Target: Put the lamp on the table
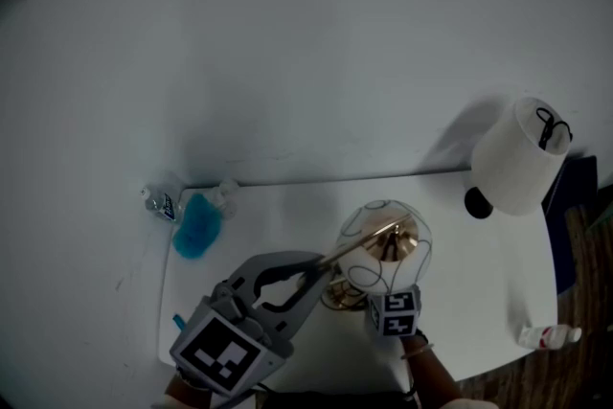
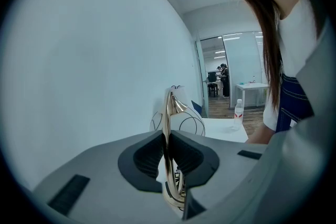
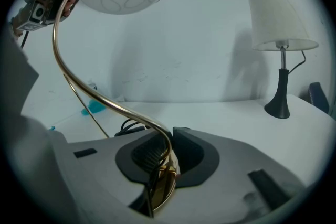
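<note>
The lamp has a white globe shade (image 1: 383, 244) with thin dark swirls, a curved gold stem (image 3: 100, 97) and a gold base (image 1: 337, 298). It stands over the white table (image 1: 287, 215), near its front edge. My left gripper (image 1: 321, 271) is shut on the gold stem partway up; in the left gripper view the stem (image 2: 168, 128) runs straight up between the closed jaws. My right gripper (image 3: 167, 157) is shut on the stem low down, close to the base. In the head view only its marker cube (image 1: 395, 313) shows, below the shade.
A second lamp with a plain white shade (image 1: 522, 153) and black foot (image 3: 278, 107) stands at the table's far right. A blue object (image 1: 196, 225) and a clear plastic bottle (image 1: 163, 202) lie at the back left by the wall. Another small bottle (image 1: 548, 335) lies at the front right corner.
</note>
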The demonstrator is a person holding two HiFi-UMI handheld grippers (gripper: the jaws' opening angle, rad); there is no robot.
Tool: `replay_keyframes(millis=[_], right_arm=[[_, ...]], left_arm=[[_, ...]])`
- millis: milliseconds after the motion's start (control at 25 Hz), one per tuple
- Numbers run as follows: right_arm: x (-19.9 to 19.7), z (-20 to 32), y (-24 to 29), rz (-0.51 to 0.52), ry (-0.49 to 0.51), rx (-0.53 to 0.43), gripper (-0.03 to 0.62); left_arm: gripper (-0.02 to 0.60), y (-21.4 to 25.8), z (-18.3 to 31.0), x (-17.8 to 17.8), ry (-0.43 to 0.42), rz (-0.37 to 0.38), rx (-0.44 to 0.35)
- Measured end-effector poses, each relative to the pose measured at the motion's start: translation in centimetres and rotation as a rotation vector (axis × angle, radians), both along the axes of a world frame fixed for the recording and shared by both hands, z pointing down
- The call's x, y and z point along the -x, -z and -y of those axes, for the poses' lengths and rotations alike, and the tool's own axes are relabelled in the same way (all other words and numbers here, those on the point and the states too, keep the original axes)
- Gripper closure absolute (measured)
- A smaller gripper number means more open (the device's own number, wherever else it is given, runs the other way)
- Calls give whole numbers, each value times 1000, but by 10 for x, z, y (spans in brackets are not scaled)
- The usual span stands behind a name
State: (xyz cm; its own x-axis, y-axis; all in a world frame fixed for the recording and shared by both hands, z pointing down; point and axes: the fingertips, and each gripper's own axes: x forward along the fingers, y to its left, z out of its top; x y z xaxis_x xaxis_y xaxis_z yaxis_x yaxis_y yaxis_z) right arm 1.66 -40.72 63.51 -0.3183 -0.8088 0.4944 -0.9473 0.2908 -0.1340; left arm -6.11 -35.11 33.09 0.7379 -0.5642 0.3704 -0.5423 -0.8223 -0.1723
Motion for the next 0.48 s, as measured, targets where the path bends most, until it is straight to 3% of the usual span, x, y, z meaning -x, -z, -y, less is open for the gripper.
replay_keyframes(millis=[480], right_arm=[[-2, -3, 3, 8, 4, -4, 522]], left_arm=[[540, -2, 0, 1, -2, 9, 5]])
